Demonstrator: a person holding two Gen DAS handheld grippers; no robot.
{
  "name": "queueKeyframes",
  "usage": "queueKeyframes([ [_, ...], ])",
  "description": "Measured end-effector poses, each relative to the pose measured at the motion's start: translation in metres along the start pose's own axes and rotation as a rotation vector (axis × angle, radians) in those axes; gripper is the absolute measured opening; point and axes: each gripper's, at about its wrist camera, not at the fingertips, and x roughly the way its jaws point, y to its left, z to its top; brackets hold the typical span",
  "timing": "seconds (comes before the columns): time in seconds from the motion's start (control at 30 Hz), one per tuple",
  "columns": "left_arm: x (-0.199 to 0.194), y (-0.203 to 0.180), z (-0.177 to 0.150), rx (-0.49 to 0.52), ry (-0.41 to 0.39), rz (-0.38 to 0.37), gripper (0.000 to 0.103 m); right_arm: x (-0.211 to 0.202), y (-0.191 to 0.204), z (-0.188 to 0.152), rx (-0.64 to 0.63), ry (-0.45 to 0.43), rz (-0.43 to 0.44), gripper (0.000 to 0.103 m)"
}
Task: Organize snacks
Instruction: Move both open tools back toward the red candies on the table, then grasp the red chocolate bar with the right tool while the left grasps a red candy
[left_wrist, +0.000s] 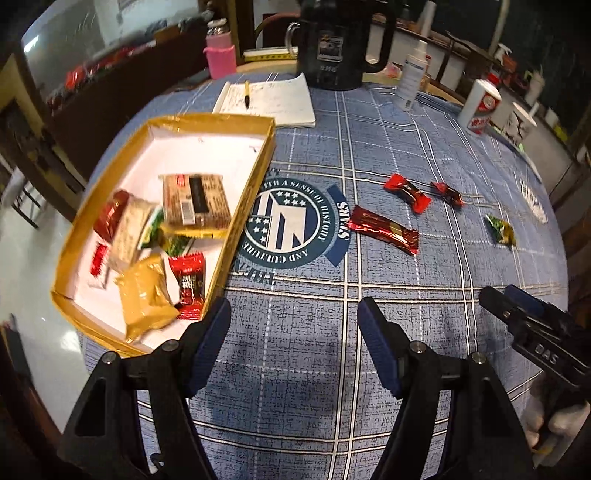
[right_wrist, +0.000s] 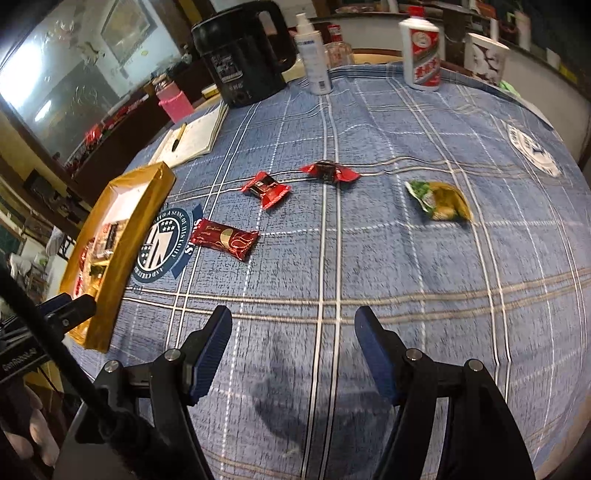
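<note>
Red foil marks three of the four loose snacks on the blue checked cloth (right_wrist: 369, 258): a long bar (right_wrist: 224, 240) at ten o'clock of the right gripper (right_wrist: 293, 347), two wrapped candies (right_wrist: 266, 188) (right_wrist: 330, 172) at eleven and twelve, and a green-gold packet (right_wrist: 439, 201) at one o'clock. The gold box (left_wrist: 255, 173), already part filled, is seen at ten o'clock of the left gripper (left_wrist: 294, 332). Both grippers are held apart and empty. Slippage of slick foil is judged likely, and the cloth may be pinched.
</note>
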Motion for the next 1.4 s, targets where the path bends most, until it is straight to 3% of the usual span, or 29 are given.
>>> queueKeyframes([
  [0.2,0.01,0.017,-0.005,-0.026,0.014,-0.064,0.072,0.039,0.036,0.033,-0.174,0.012,0.033,0.069],
  [0.43,0.017,0.04,-0.014,-0.051,0.036,-0.064,0.072,0.09,0.082,0.059,-0.385,0.06,0.023,0.066],
  [0.6,0.019,0.051,-0.012,-0.07,0.042,-0.069,0.072,0.112,0.092,0.054,-0.47,0.099,-0.018,0.052],
  [0.63,0.02,0.052,-0.01,-0.074,0.045,-0.078,0.072,0.112,0.093,0.054,-0.475,0.092,-0.026,0.044],
  [0.7,0.023,0.052,-0.006,-0.082,0.052,-0.097,0.072,0.11,0.093,0.054,-0.466,0.09,-0.032,0.026],
  [0.73,0.024,0.052,-0.004,-0.086,0.056,-0.112,0.072,0.109,0.091,0.054,-0.454,0.096,-0.028,0.025],
  [0.9,0.031,0.034,0.015,-0.072,0.063,-0.181,0.072,0.095,0.071,0.044,-0.348,0.124,0.008,0.025],
  [1.13,0.067,-0.031,0.058,-0.013,0.092,-0.301,0.072,0.055,0.032,0.009,-0.227,0.122,0.01,0.025],
  [1.27,0.096,-0.065,0.082,0.009,0.103,-0.313,0.072,0.036,0.012,-0.006,-0.184,0.109,-0.006,0.025],
  [1.4,0.125,-0.087,0.101,-0.01,0.11,-0.28,0.072,0.018,-0.007,-0.02,-0.134,0.098,-0.011,0.025],
])
